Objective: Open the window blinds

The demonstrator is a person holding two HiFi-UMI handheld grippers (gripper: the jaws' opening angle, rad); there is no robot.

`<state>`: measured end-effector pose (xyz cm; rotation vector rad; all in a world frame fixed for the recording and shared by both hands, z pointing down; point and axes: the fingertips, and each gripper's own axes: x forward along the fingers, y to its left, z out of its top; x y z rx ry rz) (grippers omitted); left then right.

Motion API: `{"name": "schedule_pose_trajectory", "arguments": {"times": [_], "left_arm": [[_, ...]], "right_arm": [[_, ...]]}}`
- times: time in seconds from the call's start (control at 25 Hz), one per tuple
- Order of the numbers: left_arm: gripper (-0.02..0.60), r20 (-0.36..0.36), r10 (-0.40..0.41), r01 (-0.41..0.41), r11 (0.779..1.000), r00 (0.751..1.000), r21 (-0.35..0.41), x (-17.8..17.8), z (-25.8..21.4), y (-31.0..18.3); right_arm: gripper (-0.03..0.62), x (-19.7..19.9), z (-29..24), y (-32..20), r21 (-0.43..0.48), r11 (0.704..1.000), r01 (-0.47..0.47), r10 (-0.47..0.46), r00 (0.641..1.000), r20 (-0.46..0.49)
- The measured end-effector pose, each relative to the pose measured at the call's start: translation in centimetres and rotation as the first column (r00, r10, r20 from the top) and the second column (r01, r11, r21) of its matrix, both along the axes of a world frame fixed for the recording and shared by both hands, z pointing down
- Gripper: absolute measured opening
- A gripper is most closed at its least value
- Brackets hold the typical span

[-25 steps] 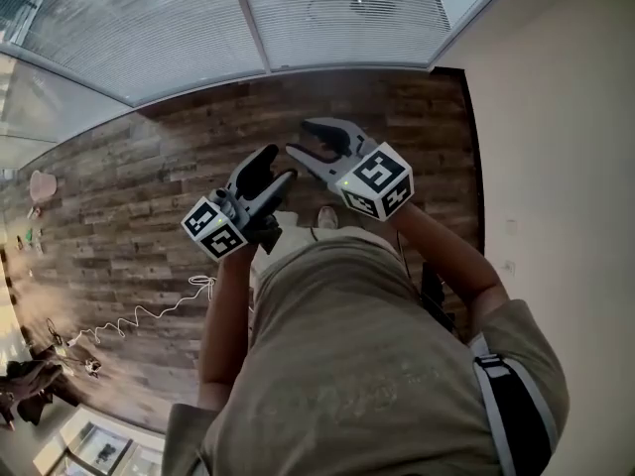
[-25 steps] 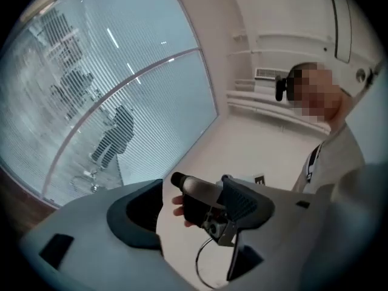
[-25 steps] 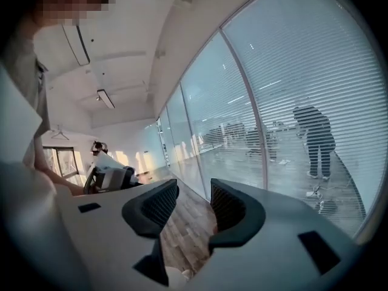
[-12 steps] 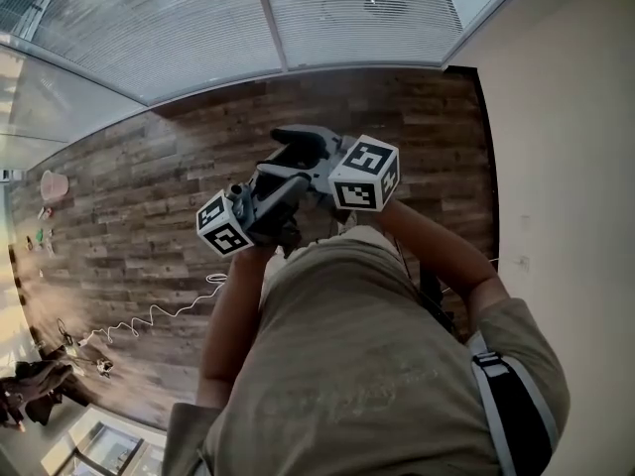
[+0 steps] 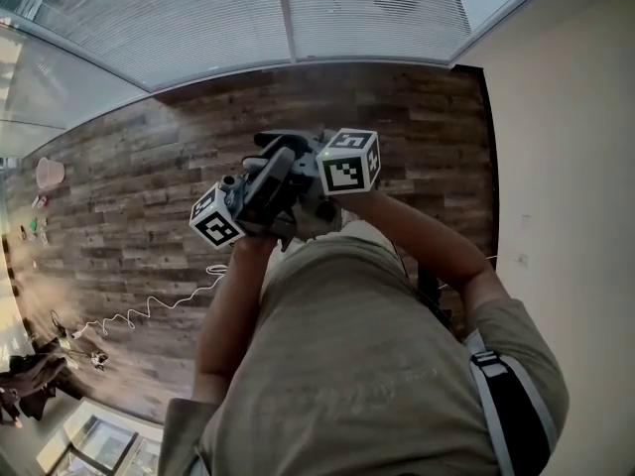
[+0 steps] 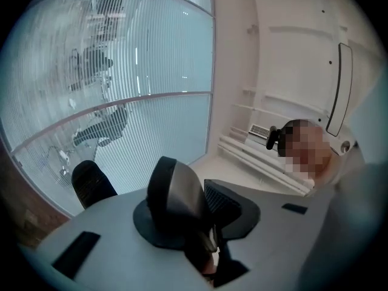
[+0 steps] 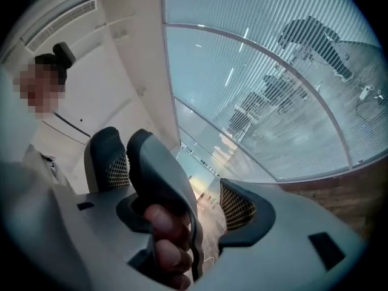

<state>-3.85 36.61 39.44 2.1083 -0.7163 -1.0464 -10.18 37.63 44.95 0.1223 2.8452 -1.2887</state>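
1. Window blinds point(image 5: 198, 28): let down over the glass and running along the far edge of the wood floor point(image 5: 129, 186). An upright frame bar point(image 5: 288, 13) splits them. Their right end meets the cream wall point(image 5: 566, 167) at the floor's far right corner.
2. Left gripper point(image 5: 276, 167): held before the person's chest, well apart from the blinds. Its jaws stand at a middling gap and have just been closing. A jaw of the right gripper point(image 5: 270, 143) stands between them, clear of the outer pad point(image 6: 91, 180).
3. Right gripper: crossed over the left one. Its jaws are spread wide and have just been opening. The left gripper's jaw and some fingers point(image 7: 163, 226) show between them, ungripped.
4. White cord point(image 5: 149, 310): lies in loose waves on the floor, toward its left edge.
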Motion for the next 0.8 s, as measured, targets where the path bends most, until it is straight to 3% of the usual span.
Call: {"name": "schedule_pose_trajectory", "arguments": {"times": [0.12, 0.52, 0.8], "left_arm": [[0.104, 0.003, -0.022, 0.022, 1.000, 1.000, -0.004, -1.4, -0.3, 0.0], [0.100, 0.018, -0.123, 0.123, 0.992, 0.992, 0.002, -2.8, 1.6, 0.1], [0.100, -0.046, -0.168, 0.167, 0.986, 0.985, -0.013, -3.6, 2.3, 0.3]], "right_arm": [[0.252, -1.4, -0.3, 0.2, -0.031, 1.000, 0.004, -0.004, 1.000, 0.002], [0.251, -2.7, 1.4, 1.0, -0.003, 0.991, 0.135, -0.135, 0.990, 0.035], [0.252, -3.1, 2.5, 1.5, -0.021, 0.983, 0.181, -0.181, 0.983, -0.028]]}}
